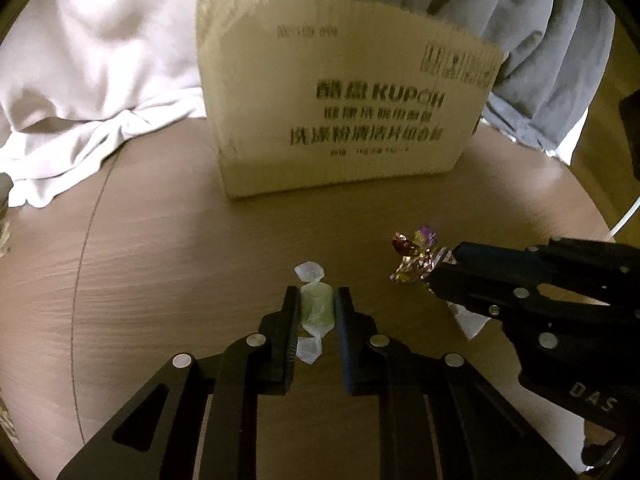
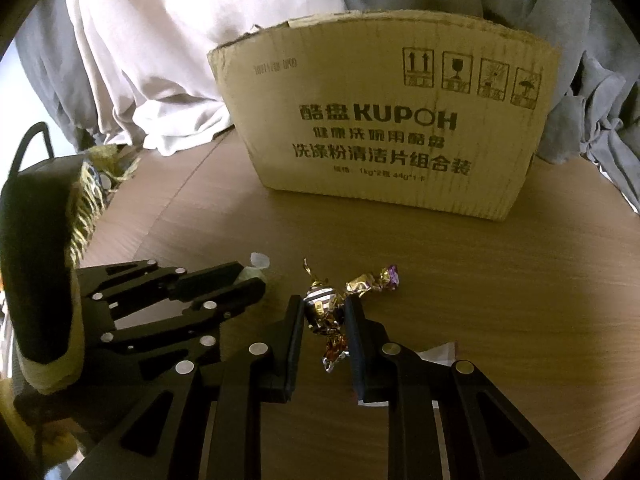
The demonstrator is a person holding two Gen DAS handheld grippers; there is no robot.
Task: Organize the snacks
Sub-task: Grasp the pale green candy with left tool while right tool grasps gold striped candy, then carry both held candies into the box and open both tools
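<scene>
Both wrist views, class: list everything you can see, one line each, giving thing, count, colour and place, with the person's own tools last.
Brown printed cardboard box: one, tan with dark lettering, standing at the far side of the table.
Green candy in a clear twist wrapper: one, pale green, between the left gripper's fingers.
Foil-wrapped candies: two, gold, purple and silver; one between the right gripper's fingers, one lying just beyond it.
White wrapper scrap: one, partly hidden under the right gripper.
Round wooden table: one, brown.
White cloth: one, behind the box on the left.
Grey cloth: behind the box on the right.
Left gripper: black, closed on the green candy.
Right gripper: black, closed on a foil candy.
</scene>
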